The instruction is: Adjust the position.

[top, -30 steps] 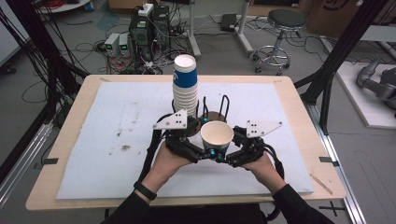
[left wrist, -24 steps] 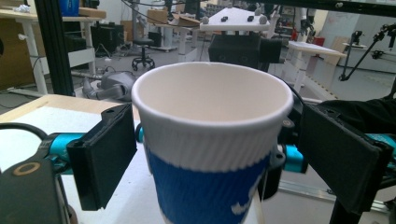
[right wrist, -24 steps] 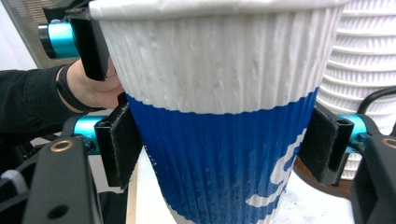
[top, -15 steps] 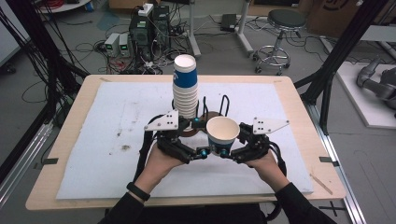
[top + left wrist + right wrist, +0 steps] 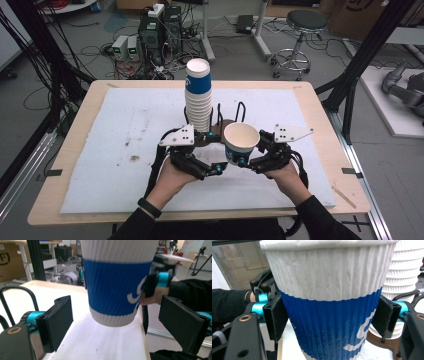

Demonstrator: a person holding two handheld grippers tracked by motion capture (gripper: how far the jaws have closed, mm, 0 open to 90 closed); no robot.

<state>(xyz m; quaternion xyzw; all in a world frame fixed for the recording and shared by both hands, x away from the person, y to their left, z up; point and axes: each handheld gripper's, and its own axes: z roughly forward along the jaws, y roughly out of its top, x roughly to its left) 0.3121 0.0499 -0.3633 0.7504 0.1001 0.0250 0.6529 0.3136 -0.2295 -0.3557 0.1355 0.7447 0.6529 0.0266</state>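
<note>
Hanging above the white mat (image 5: 125, 150), a blue-and-white cup (image 5: 240, 144) sits pinched in the right claw (image 5: 243, 159); the left claw (image 5: 218, 168), spread, flanks it, beside the cup stack (image 5: 199, 97) on the wooden surface (image 5: 320, 125), cables and a stool (image 5: 300, 30) behind

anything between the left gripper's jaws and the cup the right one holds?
No. In the left gripper view the left gripper stands open, with bare gaps on both sides of the cup. The right gripper clamps it.
</note>
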